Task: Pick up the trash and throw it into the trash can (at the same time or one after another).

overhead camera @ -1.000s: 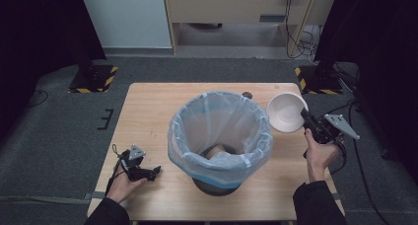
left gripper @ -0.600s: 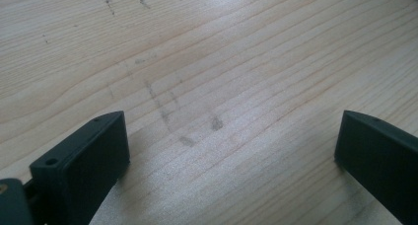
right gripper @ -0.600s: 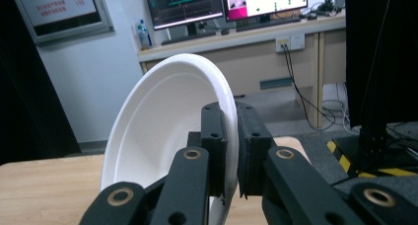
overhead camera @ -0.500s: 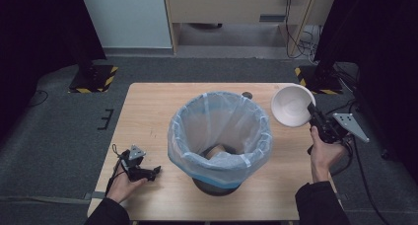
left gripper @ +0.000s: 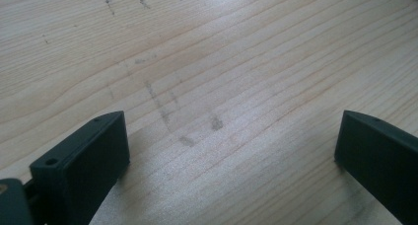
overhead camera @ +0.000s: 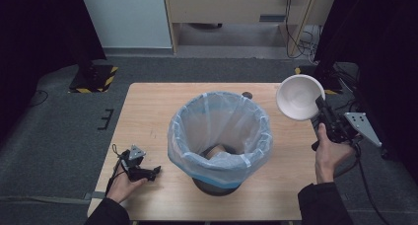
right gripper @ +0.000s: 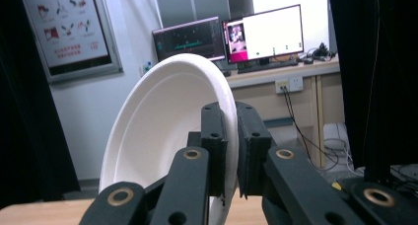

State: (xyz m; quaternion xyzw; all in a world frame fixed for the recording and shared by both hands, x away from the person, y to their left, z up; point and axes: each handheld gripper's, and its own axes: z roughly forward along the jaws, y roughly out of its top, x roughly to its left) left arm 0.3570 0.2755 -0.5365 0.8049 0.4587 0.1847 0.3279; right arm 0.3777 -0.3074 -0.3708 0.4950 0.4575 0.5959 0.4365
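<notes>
The right gripper (overhead camera: 321, 106) pinches the rim of the white bowl (overhead camera: 297, 96), held up to the right of the lined bin (overhead camera: 220, 131), while the left gripper (overhead camera: 143, 171) rests wide open and empty on the table (overhead camera: 153, 111), left of the bin.

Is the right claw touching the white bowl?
Touching. The right gripper view shows the right claw with both jaws clamped on the white bowl's rim.
</notes>
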